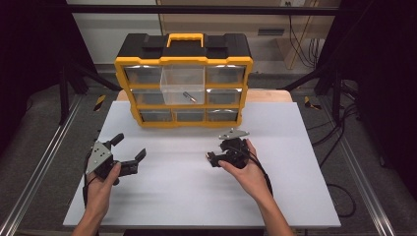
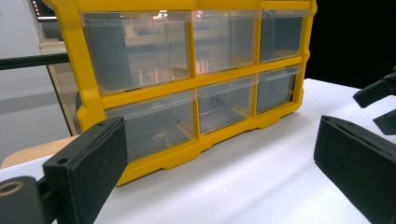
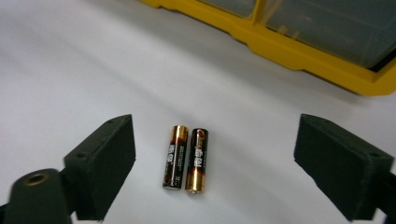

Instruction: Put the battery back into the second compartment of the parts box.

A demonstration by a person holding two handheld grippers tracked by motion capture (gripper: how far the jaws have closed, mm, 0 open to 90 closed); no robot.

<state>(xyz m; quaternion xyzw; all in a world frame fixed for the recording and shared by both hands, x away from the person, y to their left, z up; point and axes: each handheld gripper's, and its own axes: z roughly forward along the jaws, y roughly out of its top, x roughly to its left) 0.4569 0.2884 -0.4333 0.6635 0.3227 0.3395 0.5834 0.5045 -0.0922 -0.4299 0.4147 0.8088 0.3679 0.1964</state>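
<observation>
Two batteries (image 3: 186, 158) lie side by side on the table (image 1: 187, 187) between the spread jaws of the right gripper (image 3: 215, 163). The left gripper (image 1: 129, 148) is released too. The organizer's (image 1: 183, 81) pulled-out drawer (image 1: 183, 84) holds one small item (image 1: 189, 96).

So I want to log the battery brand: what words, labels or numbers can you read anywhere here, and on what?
Left battery: light print runs along its black band, too blurred to read.
Right battery: the same kind of print, also too blurred; no brand can be made out.
Yellow organizer: no label or number can be seen on its frame, handle or clear drawers.
Right gripper, left gripper: no markings.
</observation>
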